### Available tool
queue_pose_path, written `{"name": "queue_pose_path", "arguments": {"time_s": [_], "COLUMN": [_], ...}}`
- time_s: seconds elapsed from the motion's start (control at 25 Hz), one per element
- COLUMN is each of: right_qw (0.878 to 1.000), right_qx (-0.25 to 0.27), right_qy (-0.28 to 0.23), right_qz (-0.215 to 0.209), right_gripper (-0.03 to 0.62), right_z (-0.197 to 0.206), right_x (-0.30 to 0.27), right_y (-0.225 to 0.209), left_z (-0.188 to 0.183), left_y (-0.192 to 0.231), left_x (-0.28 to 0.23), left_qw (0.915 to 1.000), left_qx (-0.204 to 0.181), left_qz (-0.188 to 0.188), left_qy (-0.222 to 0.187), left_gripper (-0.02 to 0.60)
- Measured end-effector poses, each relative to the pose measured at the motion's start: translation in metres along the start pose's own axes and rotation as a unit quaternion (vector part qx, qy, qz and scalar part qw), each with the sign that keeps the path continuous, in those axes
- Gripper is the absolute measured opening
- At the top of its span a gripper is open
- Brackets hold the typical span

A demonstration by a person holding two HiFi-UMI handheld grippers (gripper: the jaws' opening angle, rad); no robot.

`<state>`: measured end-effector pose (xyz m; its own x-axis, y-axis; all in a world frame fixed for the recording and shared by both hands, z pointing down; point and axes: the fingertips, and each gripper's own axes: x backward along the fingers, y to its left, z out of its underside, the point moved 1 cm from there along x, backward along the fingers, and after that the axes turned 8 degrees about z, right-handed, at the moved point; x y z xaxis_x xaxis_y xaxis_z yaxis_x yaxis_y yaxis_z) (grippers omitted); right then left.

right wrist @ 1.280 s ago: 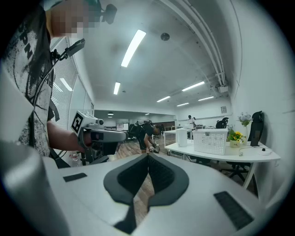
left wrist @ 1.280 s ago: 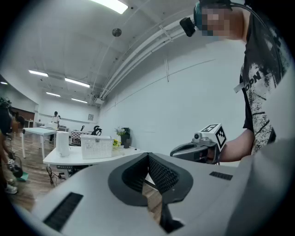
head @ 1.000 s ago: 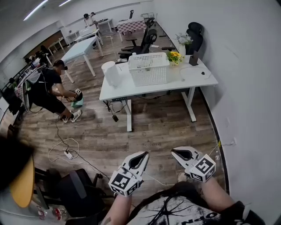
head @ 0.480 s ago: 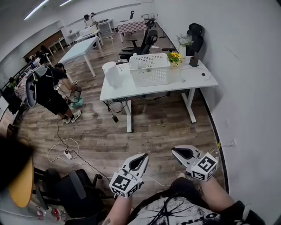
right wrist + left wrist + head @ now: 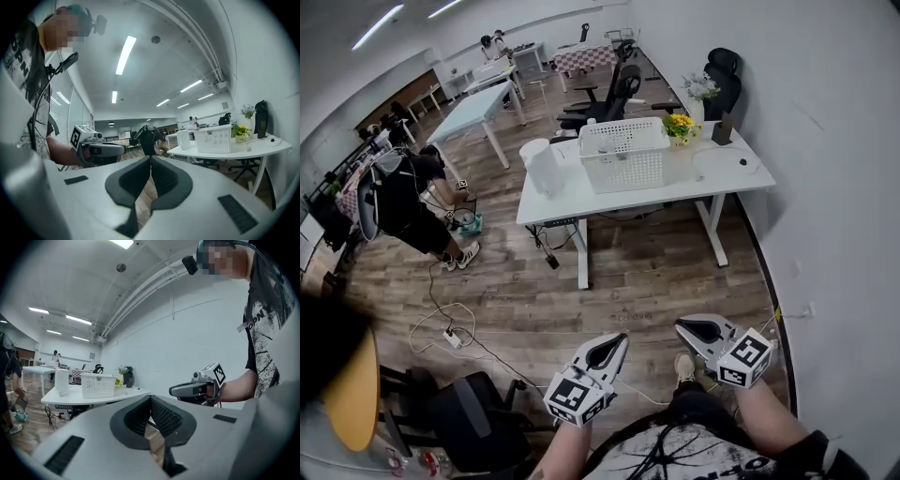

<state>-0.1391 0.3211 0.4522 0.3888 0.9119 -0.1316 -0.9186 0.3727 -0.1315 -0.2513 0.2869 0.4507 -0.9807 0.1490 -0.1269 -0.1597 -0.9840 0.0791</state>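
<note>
grippers hang side by side above the wood floor [image 5: 647,272], close to the person's body. left gripper [image 5: 621,338] and right gripper [image 5: 680,325] each have fingers pressed together, nothing between them. well ahead stands a white bench [image 5: 675,192] with a basket [image 5: 625,155], flowers [image 5: 680,125] and a white container [image 5: 539,167].

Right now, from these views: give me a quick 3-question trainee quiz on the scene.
1. True or false: the left tool and the right tool each grip a cup.
2. On the white desk, what stands between the white cylinder and the yellow flowers? A) white basket B) laptop C) toolbox
3. Fill in: both tools' jaws are ___ (apart/together).
Key: 1 false, nothing sits between the jaws; 2 A; 3 together.
</note>
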Motion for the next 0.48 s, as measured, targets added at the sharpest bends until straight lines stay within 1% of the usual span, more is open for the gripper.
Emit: {"name": "queue_pose_path", "arguments": {"time_s": [0.2,0.48], "right_qw": [1.000,0.999], "right_qx": [0.007,0.020], "right_qy": [0.003,0.005], "right_qz": [-0.006,-0.027], "right_gripper": [0.025,0.025], "right_z": [-0.004,-0.022], "right_x": [-0.014,-0.040], "right_y": [-0.033,-0.081], "left_z": [-0.003,-0.022], "left_y": [0.022,0.056], "left_x": [-0.030,-0.077], "left_qw": [1.0000,0.9999], "left_qx": [-0.003,-0.005], "left_qz": [-0.001,-0.010], "left_qy": [0.007,0.009], "left_gripper": [0.011,0.011]}}
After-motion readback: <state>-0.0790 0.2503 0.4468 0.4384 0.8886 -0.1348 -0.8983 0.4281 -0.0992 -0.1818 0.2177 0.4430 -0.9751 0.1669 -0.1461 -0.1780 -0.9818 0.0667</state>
